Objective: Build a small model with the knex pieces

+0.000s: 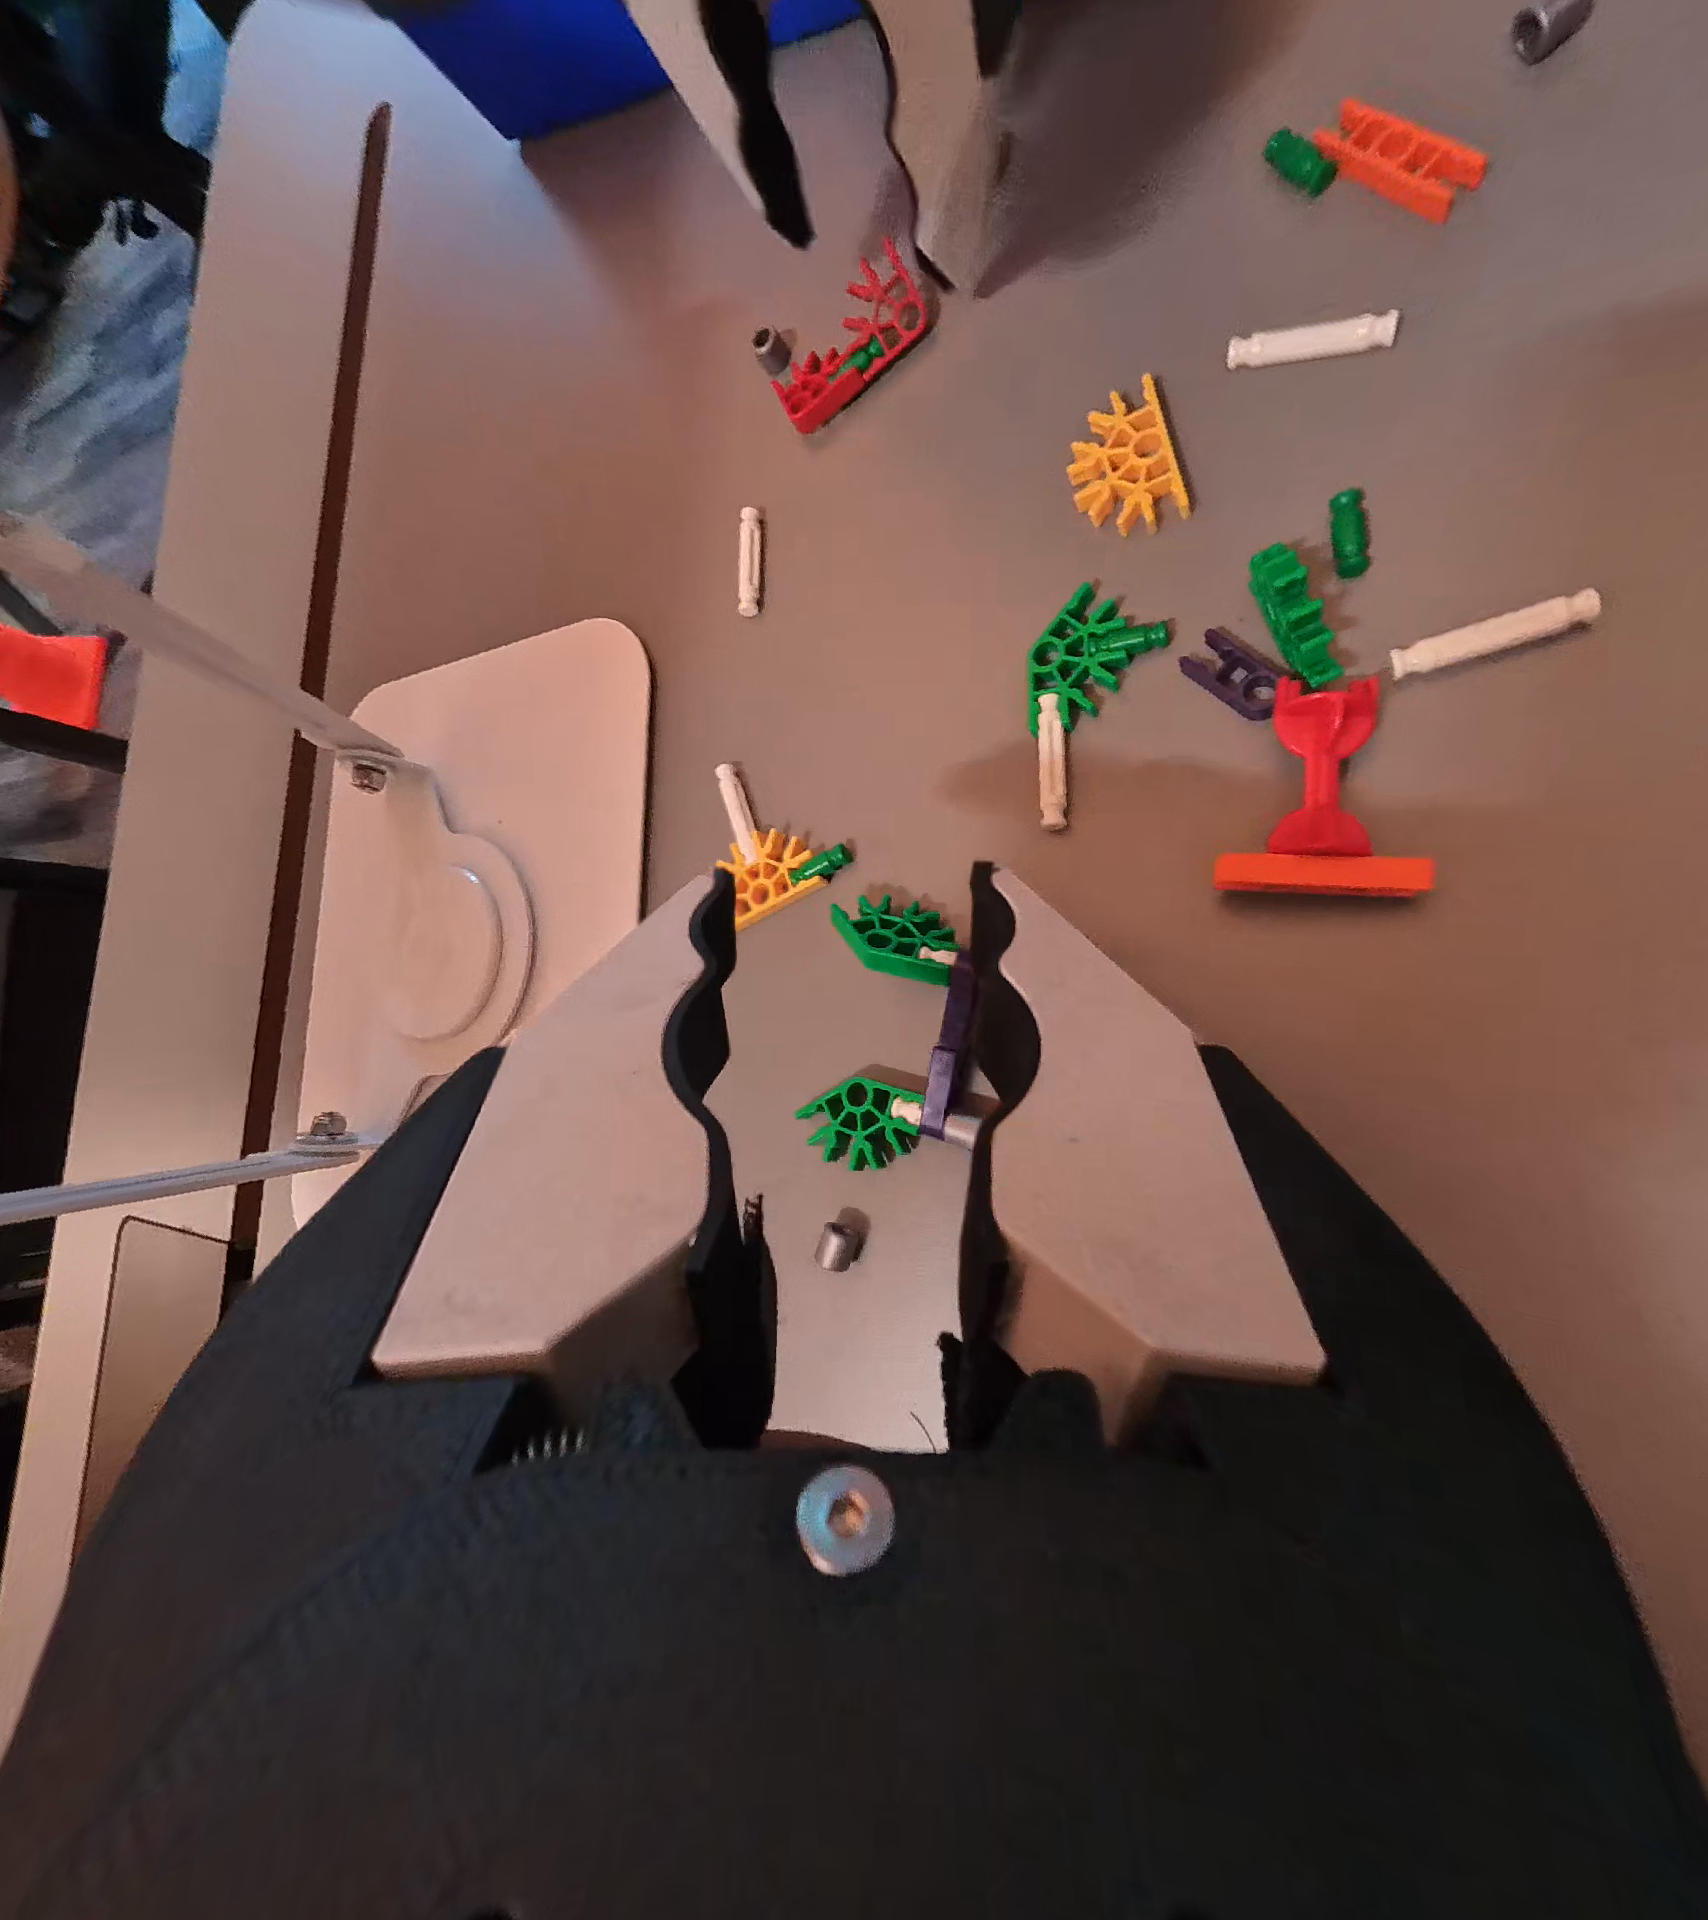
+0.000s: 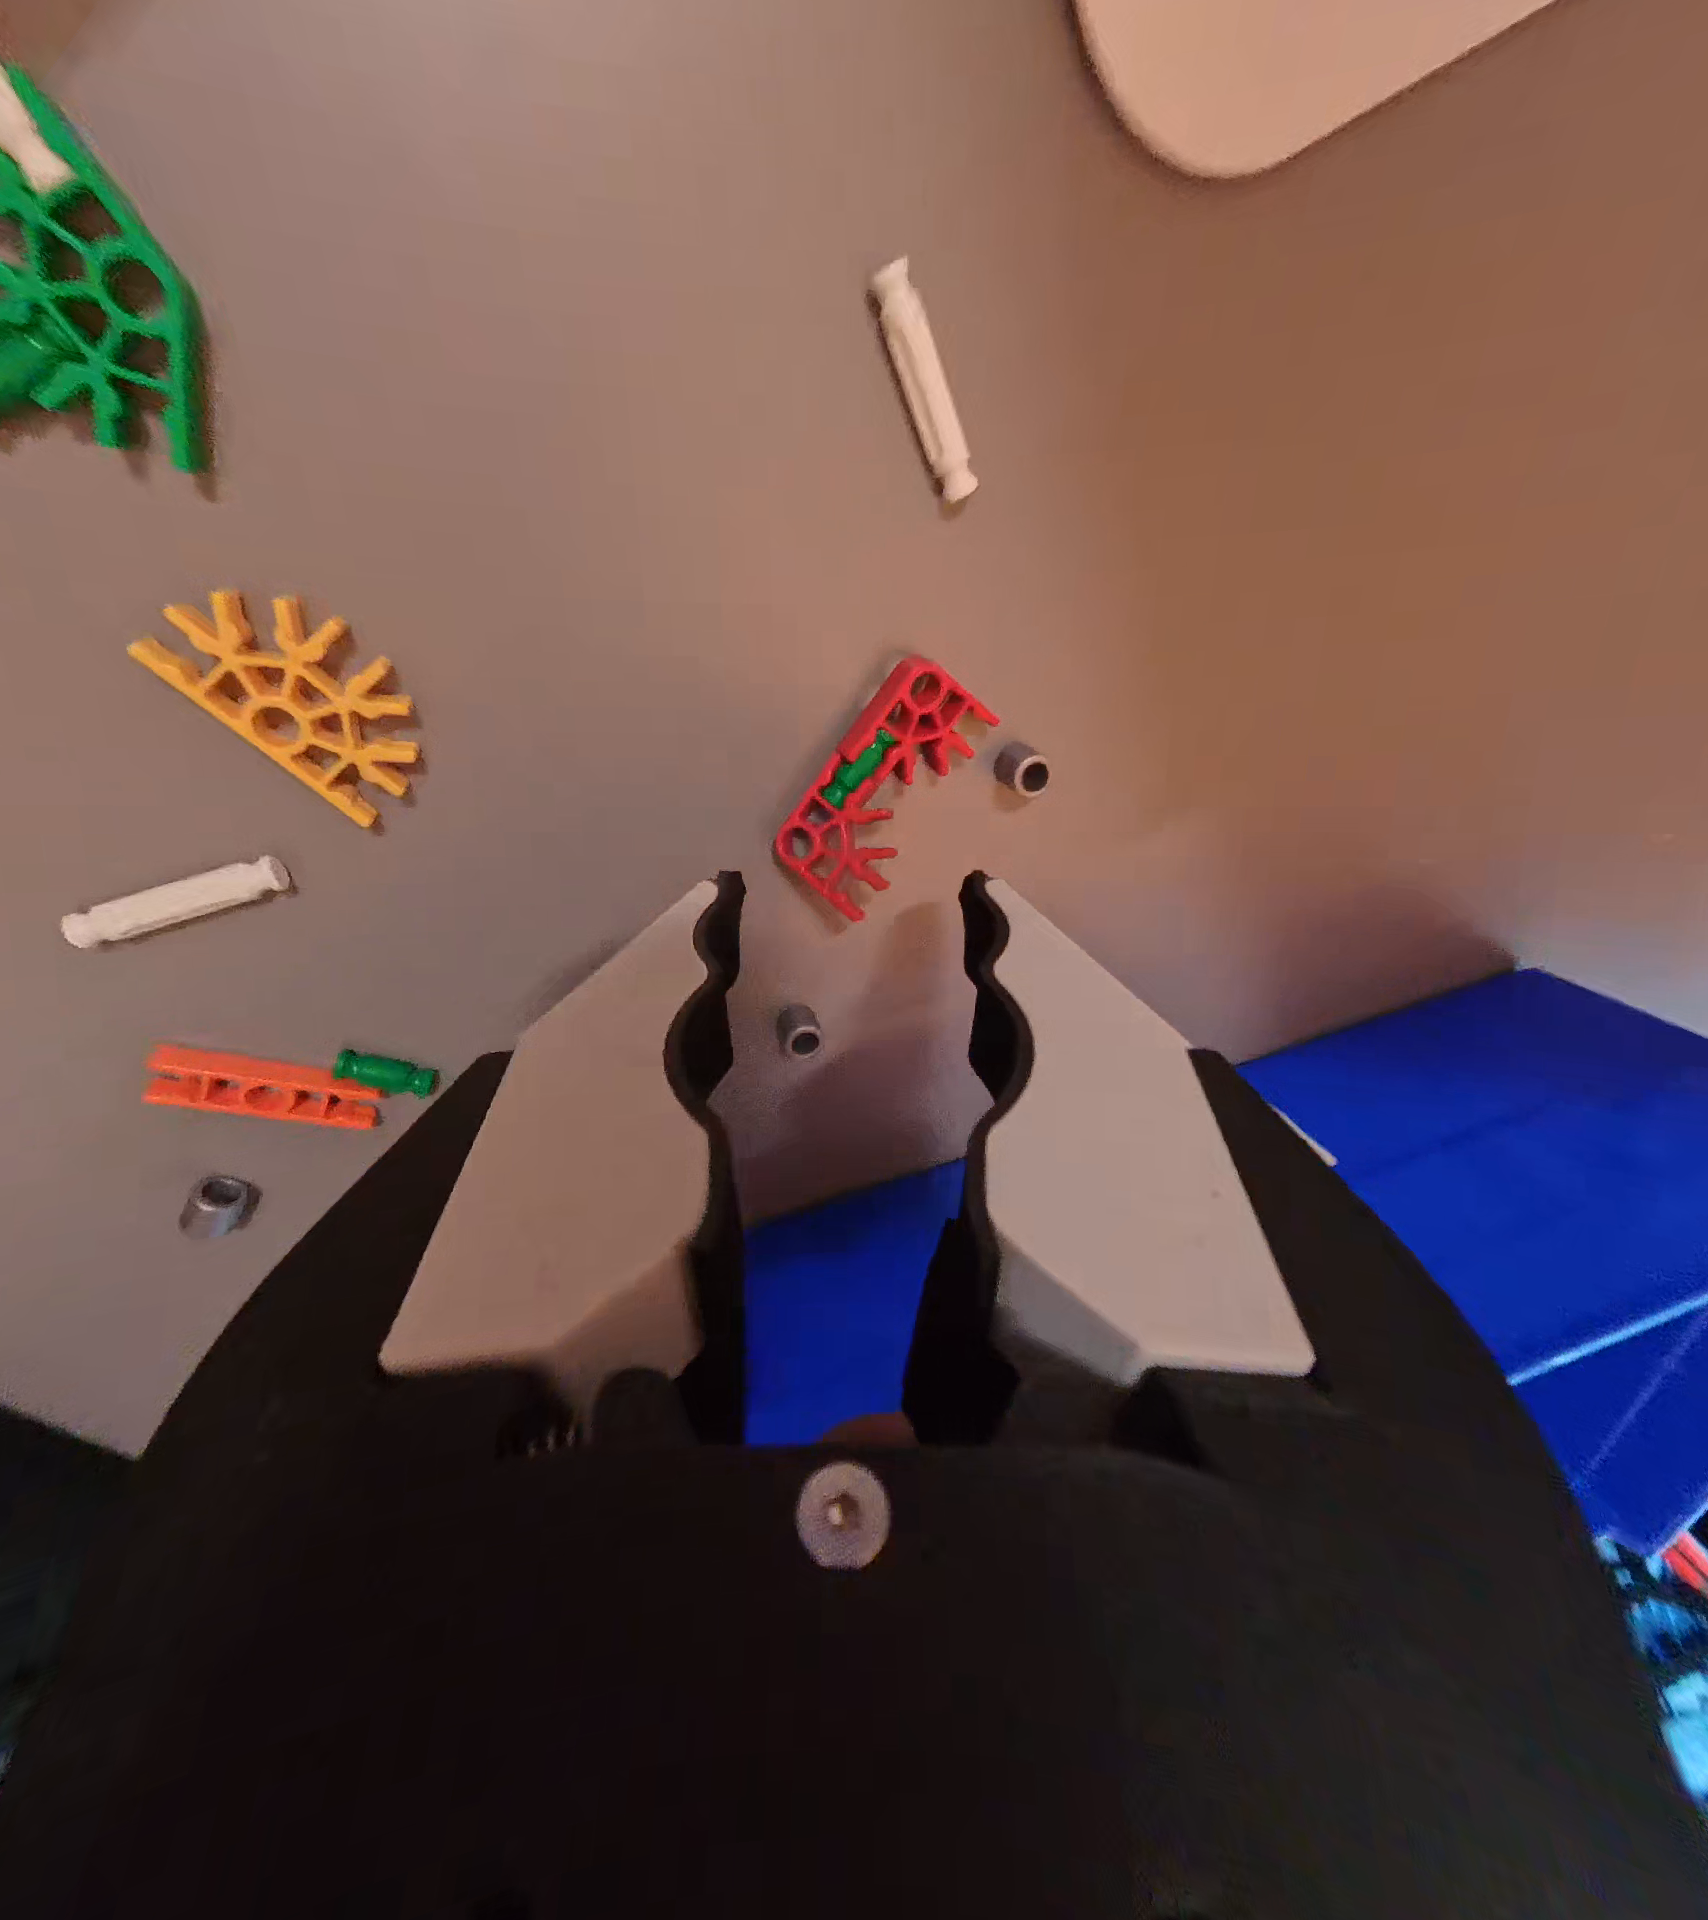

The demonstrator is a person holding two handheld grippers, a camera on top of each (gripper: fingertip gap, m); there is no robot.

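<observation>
In the left wrist view my left gripper [image 1: 850, 883] is open over a grey-brown table [image 1: 1556, 1143]. Between its fingers lies a small assembly: two green fan-shaped connectors [image 1: 897, 935] joined by a purple piece [image 1: 954, 1029] that touches the right finger's pad. A small grey spacer [image 1: 842, 1238] lies deeper between the fingers. My right gripper [image 2: 852, 883] is open and empty. Just beyond its tips lies a red assembly [image 2: 881, 784] of two red connectors joined by a green rod. A grey spacer [image 2: 800, 1031] lies between its fingers. The right gripper [image 1: 871, 260] also shows at the top of the left wrist view.
Loose pieces are scattered on the table: white rods [image 2: 923, 379], a yellow connector [image 2: 284, 707], an orange piece [image 2: 258, 1086], a grey spacer [image 2: 1021, 771], a red stand on an orange block [image 1: 1323, 790]. A beige plate [image 1: 517, 831] lies left, a blue box [image 2: 1556, 1195] at the table's edge. The gap from one gripper's tips to the other's is roughly 20 centimeters. The right gripper is farther from the orange block [image 1: 1323, 790], some 15 centimeters, than the left, some 7 centimeters.
</observation>
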